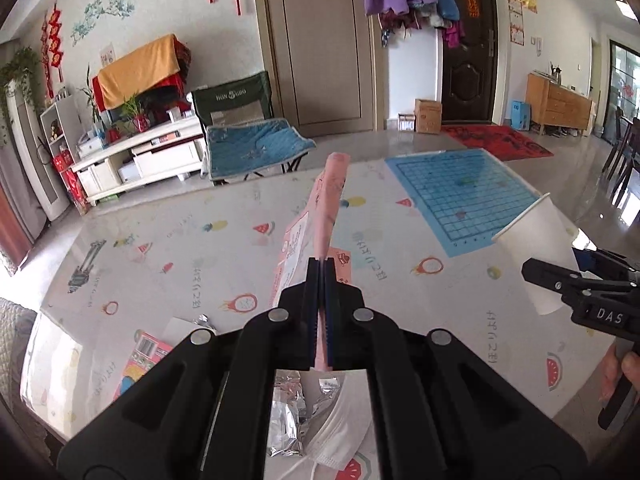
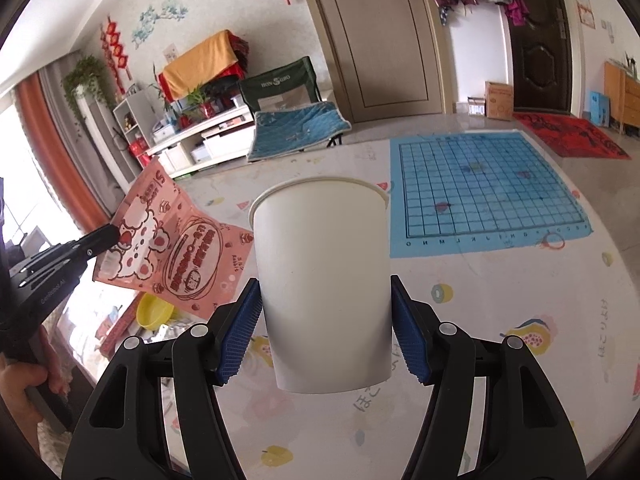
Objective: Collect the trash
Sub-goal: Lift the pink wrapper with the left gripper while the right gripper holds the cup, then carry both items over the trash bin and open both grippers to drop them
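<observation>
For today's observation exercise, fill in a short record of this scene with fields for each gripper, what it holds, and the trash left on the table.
left gripper: shut on the pink snack bag, lifted off the table
right gripper: clamped on the white paper cup, upright, held by its sides
trash left on table: crumpled foil, face mask, pink carton
surface: fruit-print tablecloth

A blue grid mat lies on the fruit-print tablecloth, right of the middle. A green folding chair stands behind, upper middle. A dark door is at the upper right.
</observation>
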Motion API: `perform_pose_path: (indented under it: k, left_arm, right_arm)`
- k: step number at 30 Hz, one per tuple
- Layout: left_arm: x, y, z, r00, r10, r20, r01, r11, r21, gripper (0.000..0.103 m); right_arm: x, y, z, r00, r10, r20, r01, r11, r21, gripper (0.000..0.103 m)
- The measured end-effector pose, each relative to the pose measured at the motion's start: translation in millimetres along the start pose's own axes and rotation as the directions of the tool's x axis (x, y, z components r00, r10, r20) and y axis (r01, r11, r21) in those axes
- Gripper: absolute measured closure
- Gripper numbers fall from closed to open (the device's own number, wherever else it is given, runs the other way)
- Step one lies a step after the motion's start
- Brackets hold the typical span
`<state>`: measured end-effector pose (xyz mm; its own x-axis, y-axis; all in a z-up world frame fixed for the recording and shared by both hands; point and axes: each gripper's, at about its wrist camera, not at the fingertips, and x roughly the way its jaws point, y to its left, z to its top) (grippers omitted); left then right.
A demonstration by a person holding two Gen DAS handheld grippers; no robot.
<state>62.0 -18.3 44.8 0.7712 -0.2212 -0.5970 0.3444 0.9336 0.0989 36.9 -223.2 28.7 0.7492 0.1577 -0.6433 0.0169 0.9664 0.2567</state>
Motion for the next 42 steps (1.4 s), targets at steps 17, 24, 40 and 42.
perform_pose_path:
  k: [17,24,40,42]
  left_arm:
    - [-120.2,11.5,-9.4,0.992,0.013,0.127,-0.018,0.999,0.041,0.102]
    - [-178.0,50.2,-73.8,0.995,0.054,0.083,-0.053,0.999,-0.009,0.102]
    - [-236.2,174.0,-288.2,0.948,0.234,-0.214,-0.277,0.940,-0.199,0.102]
    - [-230.1,179.5,-309.4,0.939,0.232,-0.252,-0.289,0.931,-0.220,0.102]
  right_arm:
    - [-115.0,76.2,0.9,0.996,0.060,0.069,-0.052,0.992,-0.111,0.039]
    - [-134.6,156.6,-56.0,0.985,0.166,-0.047,-0.173,0.961,-0.215,0.039]
    - [-51.1,355.3,-240.8,0.841,0.292,-0.455,-0.442,0.856,-0.269,0.039]
    - [-31.8,374.9,-274.3,0.817,0.273,-0.508,-0.442,0.862,-0.249,0.039]
